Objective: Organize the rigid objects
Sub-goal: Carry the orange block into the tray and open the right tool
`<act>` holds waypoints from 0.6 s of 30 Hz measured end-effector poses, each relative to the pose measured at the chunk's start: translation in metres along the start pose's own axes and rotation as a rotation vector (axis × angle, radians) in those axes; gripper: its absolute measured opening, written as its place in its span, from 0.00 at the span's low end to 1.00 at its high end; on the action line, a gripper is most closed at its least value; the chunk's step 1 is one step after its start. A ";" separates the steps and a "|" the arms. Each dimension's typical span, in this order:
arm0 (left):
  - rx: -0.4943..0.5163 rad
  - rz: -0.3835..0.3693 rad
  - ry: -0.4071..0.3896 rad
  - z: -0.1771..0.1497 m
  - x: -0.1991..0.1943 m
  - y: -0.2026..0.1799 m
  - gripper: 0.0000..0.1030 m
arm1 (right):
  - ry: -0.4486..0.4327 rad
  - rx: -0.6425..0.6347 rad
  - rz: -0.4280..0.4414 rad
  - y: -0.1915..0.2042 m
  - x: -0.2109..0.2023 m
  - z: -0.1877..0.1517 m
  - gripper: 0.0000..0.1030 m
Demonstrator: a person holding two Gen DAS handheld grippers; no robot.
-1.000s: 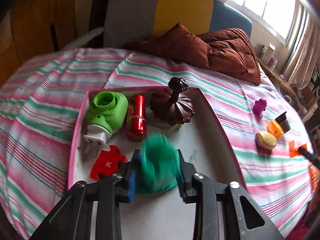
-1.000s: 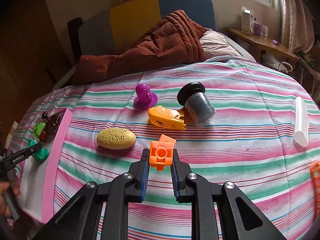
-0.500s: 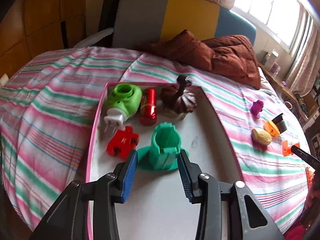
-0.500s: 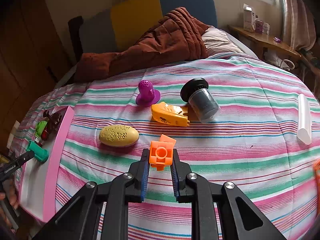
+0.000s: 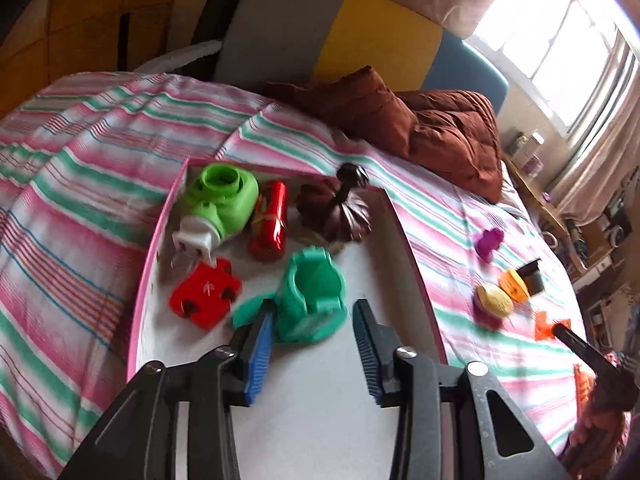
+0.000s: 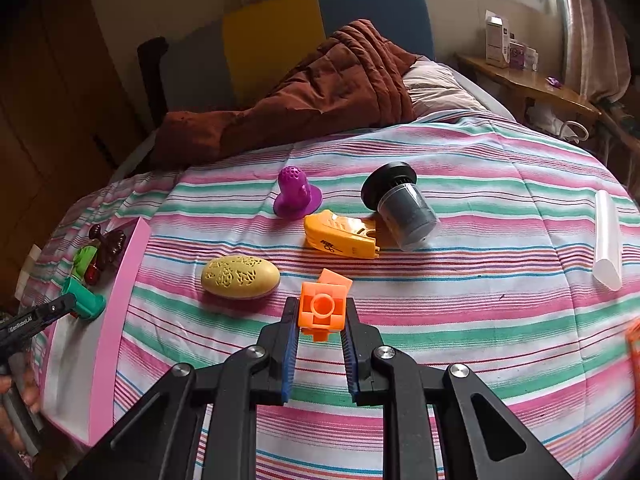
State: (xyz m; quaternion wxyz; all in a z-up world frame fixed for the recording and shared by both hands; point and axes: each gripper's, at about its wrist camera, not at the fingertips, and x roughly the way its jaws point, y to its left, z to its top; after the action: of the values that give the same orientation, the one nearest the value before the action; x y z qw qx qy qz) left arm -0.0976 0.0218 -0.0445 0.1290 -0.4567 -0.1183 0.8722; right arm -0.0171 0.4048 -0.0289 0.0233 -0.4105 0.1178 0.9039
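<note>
Gripping an orange block (image 6: 322, 312) between its blue pads, the right gripper (image 6: 320, 334) holds it just above the striped bedspread (image 6: 460, 320). Ahead and to its left lies a yellow oval (image 6: 240, 277); farther ahead sit an orange wedge (image 6: 340, 236), a purple stopper (image 6: 297, 193) and a dark jar (image 6: 404, 208) on its side. The left gripper (image 5: 316, 340) stands open over the pink-rimmed tray (image 5: 148, 272) — its jaws have just been opening. A green cup (image 5: 312, 296) sits in the tray just ahead of the fingertips, free of the pads. Beyond it lie a red puzzle piece (image 5: 206, 294), red cylinder (image 5: 270, 220), lime plug (image 5: 220, 204) and brown top (image 5: 336, 212).
</note>
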 end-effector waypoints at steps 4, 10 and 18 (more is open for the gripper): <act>0.025 0.030 0.000 -0.012 -0.008 -0.002 0.40 | 0.004 0.002 0.028 0.004 0.000 0.000 0.19; 0.116 0.064 -0.033 -0.025 -0.020 -0.016 0.40 | 0.033 0.013 0.112 0.019 0.001 -0.001 0.19; 0.208 0.047 -0.022 -0.039 -0.028 -0.023 0.40 | 0.064 -0.034 0.154 0.057 0.001 -0.004 0.19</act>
State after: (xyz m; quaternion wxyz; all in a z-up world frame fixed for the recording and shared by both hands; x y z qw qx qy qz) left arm -0.0470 0.0373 -0.0375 0.1540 -0.4339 -0.0178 0.8875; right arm -0.0227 0.3488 -0.0218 -0.0570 -0.4294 0.1344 0.8912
